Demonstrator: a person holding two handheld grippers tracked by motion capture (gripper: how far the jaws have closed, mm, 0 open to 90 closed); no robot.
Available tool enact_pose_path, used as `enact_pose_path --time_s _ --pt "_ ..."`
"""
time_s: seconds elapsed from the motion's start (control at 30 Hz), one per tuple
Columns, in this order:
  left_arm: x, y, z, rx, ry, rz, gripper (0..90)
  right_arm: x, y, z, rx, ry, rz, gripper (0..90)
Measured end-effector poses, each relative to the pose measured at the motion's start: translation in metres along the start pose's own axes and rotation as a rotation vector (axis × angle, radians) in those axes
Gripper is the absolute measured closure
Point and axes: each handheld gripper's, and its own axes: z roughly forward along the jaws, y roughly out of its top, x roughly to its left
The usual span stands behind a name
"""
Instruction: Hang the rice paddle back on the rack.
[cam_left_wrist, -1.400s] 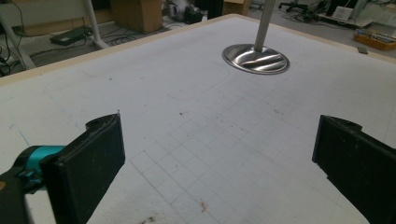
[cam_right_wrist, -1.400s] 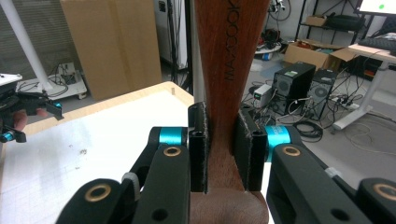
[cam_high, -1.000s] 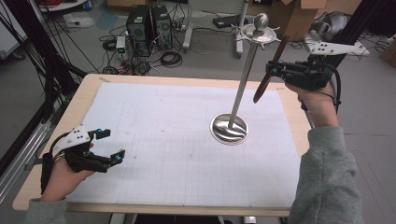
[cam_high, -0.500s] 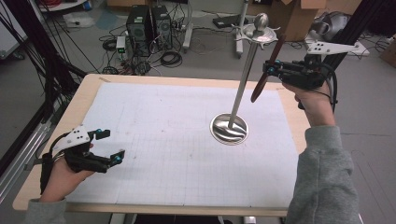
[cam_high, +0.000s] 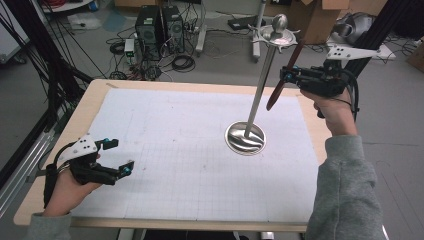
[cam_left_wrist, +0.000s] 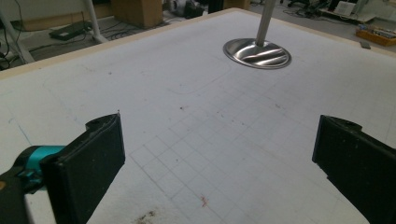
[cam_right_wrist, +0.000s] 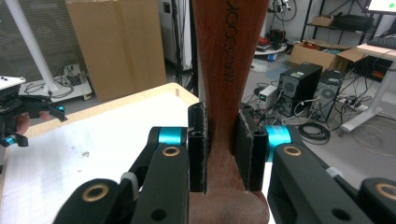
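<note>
The right tool (cam_high: 291, 76) is clamped on a wooden utensil (cam_high: 283, 82), raised beside the top of the metal stand (cam_high: 263, 75), probably to hang it on the stand's hooks. The left tool (cam_high: 116, 156), jaws apart and empty, rests low on the table (cam_high: 200, 90), well away, likely waiting.

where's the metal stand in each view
High view: the metal stand is right of centre on the white mat, its pole rising to a hooked top.
Left gripper view: its round base sits at the top, right of centre.
Right gripper view: not identifiable.
Shared landmark: the gridded white mat.
</note>
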Motion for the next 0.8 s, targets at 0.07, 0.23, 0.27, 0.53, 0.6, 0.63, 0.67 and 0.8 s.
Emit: enact_pose_path --time_s 0.07,0.23,0.27,0.53,0.6,0.63,0.67,0.8 --pt "0.001 0.000 0.000 -0.001 -0.001 -0.001 2.8 0.000 0.000 -0.001 -0.005 -0.008 -0.008 73.1" --pt "0.001 0.001 -0.001 -0.002 -0.002 0.002 2.8 0.004 0.001 -0.004 -0.020 -0.055 -0.016 59.7" --pt "0.001 0.001 -0.001 -0.002 -0.002 0.002 2.8 0.004 0.001 -0.004 -0.020 -0.055 -0.016 59.7" --pt "0.002 0.001 0.002 0.002 -0.006 0.002 2.8 0.010 -0.003 -0.001 0.047 -0.090 -0.042 38.4" --pt "0.002 0.001 0.003 0.003 -0.007 0.004 2.8 0.010 -0.003 0.000 0.055 -0.088 -0.056 32.4" --pt "0.002 0.001 0.003 0.004 -0.006 0.003 2.8 0.011 -0.004 0.001 0.064 -0.088 -0.050 29.5" --pt "0.002 0.001 0.003 0.003 -0.005 0.002 2.8 0.011 -0.004 0.001 0.071 -0.091 -0.054 26.9" --pt "0.002 0.001 0.003 0.000 -0.005 -0.001 2.8 0.013 -0.006 0.003 0.091 -0.108 -0.043 16.4"
